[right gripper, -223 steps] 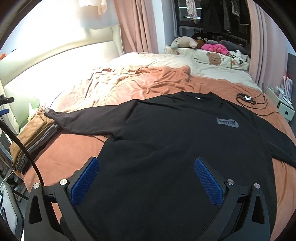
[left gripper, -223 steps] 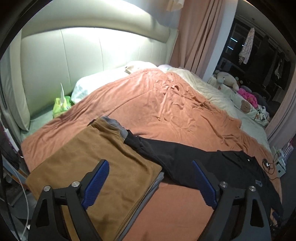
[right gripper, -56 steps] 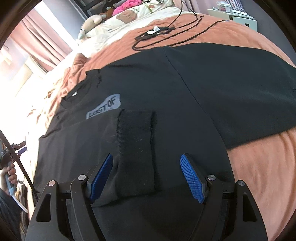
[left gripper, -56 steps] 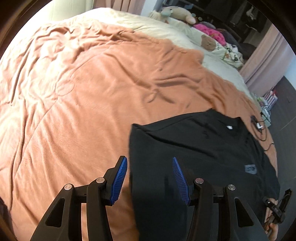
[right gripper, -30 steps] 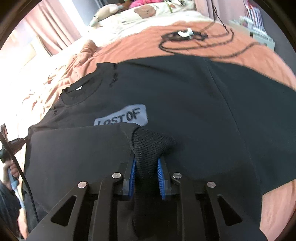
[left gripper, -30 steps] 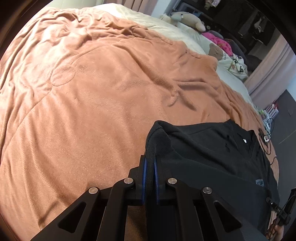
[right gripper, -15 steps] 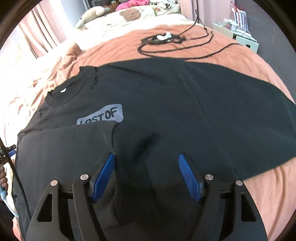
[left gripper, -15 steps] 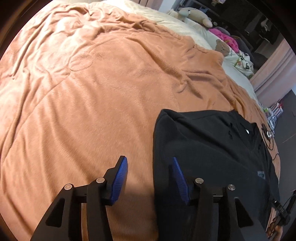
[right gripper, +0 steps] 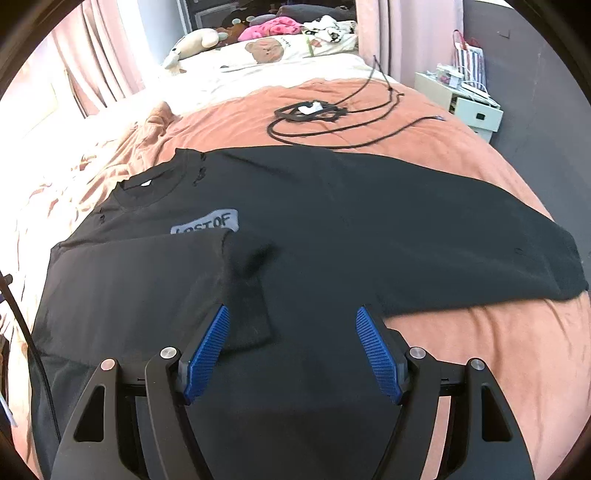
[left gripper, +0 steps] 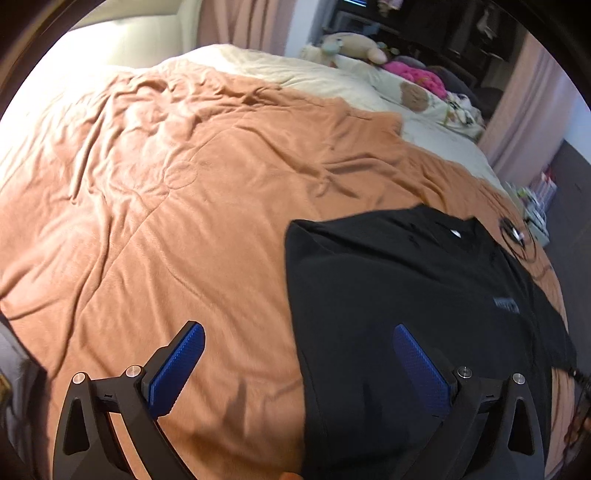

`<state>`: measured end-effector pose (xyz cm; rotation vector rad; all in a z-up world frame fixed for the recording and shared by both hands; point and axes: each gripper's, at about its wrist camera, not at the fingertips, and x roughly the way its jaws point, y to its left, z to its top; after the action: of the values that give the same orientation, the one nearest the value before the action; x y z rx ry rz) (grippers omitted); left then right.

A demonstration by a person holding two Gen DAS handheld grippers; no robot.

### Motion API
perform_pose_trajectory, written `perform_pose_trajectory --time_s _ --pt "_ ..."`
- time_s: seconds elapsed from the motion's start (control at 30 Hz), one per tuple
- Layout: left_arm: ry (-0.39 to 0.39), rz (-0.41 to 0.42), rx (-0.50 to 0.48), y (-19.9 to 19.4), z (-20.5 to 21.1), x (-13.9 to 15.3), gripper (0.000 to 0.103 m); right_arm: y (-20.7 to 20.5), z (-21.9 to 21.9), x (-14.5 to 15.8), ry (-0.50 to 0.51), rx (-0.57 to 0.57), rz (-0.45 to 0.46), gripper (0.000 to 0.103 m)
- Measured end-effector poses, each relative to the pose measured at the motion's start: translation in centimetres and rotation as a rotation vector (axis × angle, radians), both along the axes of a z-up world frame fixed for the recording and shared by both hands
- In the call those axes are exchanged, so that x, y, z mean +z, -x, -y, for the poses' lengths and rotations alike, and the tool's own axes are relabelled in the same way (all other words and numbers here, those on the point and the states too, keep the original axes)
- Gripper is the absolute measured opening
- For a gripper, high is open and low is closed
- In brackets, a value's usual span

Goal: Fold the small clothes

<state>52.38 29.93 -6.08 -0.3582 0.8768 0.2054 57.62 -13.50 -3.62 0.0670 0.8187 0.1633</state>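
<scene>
One black shirt [right gripper: 332, 206] lies spread on the orange blanket [left gripper: 177, 229] of a bed, collar toward the far pillows. Its one sleeve [right gripper: 155, 280] is folded in across the chest, the ribbed cuff [right gripper: 247, 295] lying over the body and covering the lower edge of the grey patch [right gripper: 207, 225] with dark letters. The other sleeve [right gripper: 498, 251] lies stretched out flat to the right on the blanket.

The left gripper [left gripper: 299, 362] hangs above the shirt's folded left edge, and its jaws are opening, already spread wide; one blue pad is over bare blanket, the other over black cloth, and nothing is pinched between them. The right gripper [right gripper: 291, 350] hovers over the shirt's middle, just short of the cuff, jaws standing well apart and clear of the cloth, holding nothing.

Beyond the collar a coiled black cable [right gripper: 314, 110] rests on the blanket, apart from the shirt. Farther back, cream bedding carries a plush toy [right gripper: 192, 44], a bear-print pillow [right gripper: 269, 50] and something pink [right gripper: 273, 27]. A white drawer unit [right gripper: 469, 105] stands beside the bed on the right, with pink curtains [right gripper: 99, 62] behind.
</scene>
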Motion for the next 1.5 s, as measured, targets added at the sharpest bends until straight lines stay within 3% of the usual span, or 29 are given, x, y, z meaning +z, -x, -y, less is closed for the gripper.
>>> perform_pose_trajectory --time_s 0.2,0.33,0.73,1.0,1.07,1.17,1.3,1.5 --pt "-0.05 0.044 -0.058 3.5 3.2 3.0 0.103 4.0 1.5 1.9 0.02 -0.022 0.027 0.07" --pt "-0.082 0.026 -0.082 5.3 5.4 4.4 0.103 7.4 2.6 3.2 0.021 -0.028 0.06 0.07" --pt "-0.047 0.123 -0.177 10.9 11.6 8.2 0.103 15.7 6.5 5.4 0.012 -0.091 0.12 0.07" --pt "-0.09 0.178 -0.198 12.7 16.1 9.2 0.102 19.1 9.4 5.9 -0.007 -0.139 0.187 0.071" --pt "-0.088 0.178 -0.2 12.6 17.3 9.1 0.102 19.3 9.8 5.5 -0.005 -0.136 0.164 0.09" --pt "-0.088 0.186 -0.203 12.3 18.7 9.0 0.102 20.1 10.6 5.5 0.003 -0.155 0.194 0.103" --pt "-0.097 0.19 -0.215 11.7 20.8 8.9 0.101 20.2 12.2 5.1 -0.046 -0.172 0.196 0.103" --pt "-0.08 0.192 -0.203 10.7 22.5 8.4 0.096 19.1 16.2 3.5 -0.162 -0.15 0.128 0.103"
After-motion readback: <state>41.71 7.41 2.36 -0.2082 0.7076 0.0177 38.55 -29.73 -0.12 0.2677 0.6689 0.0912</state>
